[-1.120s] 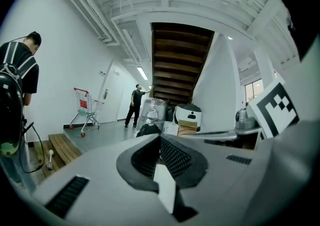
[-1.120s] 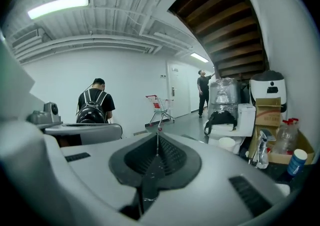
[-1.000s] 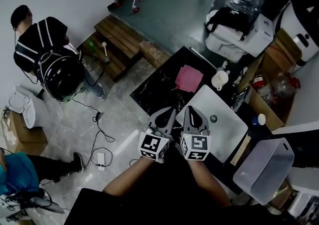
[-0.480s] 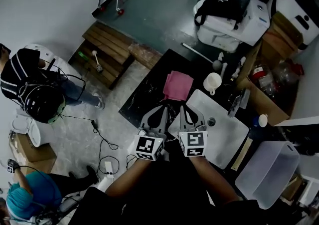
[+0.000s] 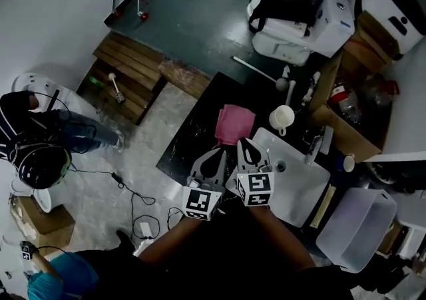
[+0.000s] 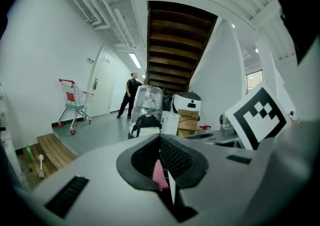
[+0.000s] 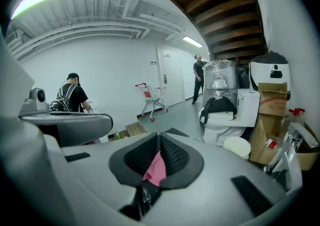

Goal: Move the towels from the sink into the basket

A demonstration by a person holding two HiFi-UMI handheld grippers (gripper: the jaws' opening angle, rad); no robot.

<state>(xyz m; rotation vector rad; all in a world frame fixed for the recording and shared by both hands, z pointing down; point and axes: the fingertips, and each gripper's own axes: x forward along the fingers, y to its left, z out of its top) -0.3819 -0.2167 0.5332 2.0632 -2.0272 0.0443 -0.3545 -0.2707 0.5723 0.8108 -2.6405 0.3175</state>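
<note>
The left gripper (image 5: 221, 152) and right gripper (image 5: 244, 142) are both clenched on nothing, side by side at the left edge of the sink (image 5: 303, 182). The pink towel (image 5: 234, 124) lies on the black counter (image 5: 190, 136) just beyond their tips. The basket (image 5: 356, 229) stands near right.

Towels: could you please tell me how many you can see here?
1. A pink towel lies on the black counter beside the white sink; the right gripper covers a corner of the sink, so another could be hidden.
</note>
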